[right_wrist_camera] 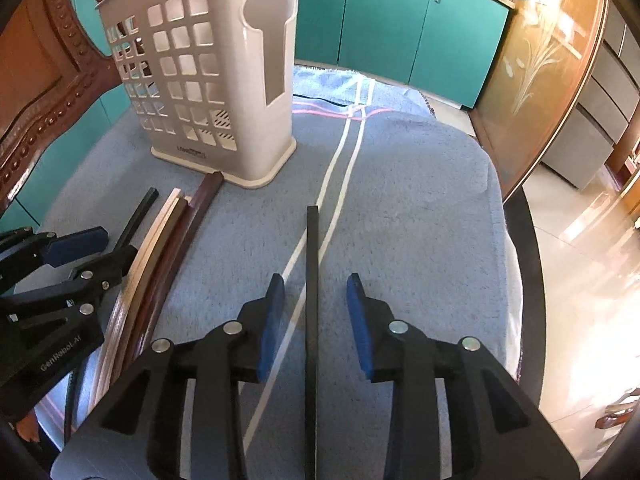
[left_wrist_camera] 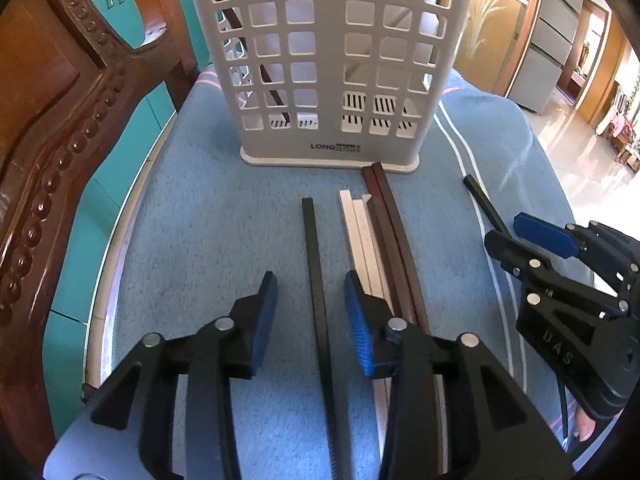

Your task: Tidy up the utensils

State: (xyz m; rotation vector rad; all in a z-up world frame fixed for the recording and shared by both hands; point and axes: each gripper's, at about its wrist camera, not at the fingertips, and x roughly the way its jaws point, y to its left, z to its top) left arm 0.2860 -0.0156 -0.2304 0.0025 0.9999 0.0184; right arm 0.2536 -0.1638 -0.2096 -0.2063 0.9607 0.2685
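The left gripper (left_wrist_camera: 311,320) is hanging over the blue towel-covered table (left_wrist_camera: 192,208) with its 2 blue-padded jaws standing apart, and a long black square-section chopstick (left_wrist_camera: 316,280) is lying on the cloth between them, touched by neither pad. The right gripper (right_wrist_camera: 314,320) is sitting the same way: jaws apart, a second black chopstick (right_wrist_camera: 312,300) running up the gap between them, clear of both pads.

Just beside the left gripper's chopstick, a bundle of 2 cream and 2 dark brown chopsticks (left_wrist_camera: 380,240) is lying side by side, its far end touching the foot of the tall beige perforated plastic utensil holder (left_wrist_camera: 332,60) standing upright at the back of the table. At least 1 brown chopstick is already showing through the holder's left-hand grid holes.

Several things are looking risky. The left gripper's inner pad is sitting right against the cream sticks, so a close from here is likely to be pinching a neighbour along with the black one, or nudging the bundle out of line. Each black stick is thin and lying flat on soft pile, so jaws closing too high are likely to be sliding over it, and a grip taken near one end is going to be letting it swing down. The 2 grippers are working near each other, so both lifting together is inviting a knock. The holder looks light and tall; a stick striking its rim is likely to be tipping it.
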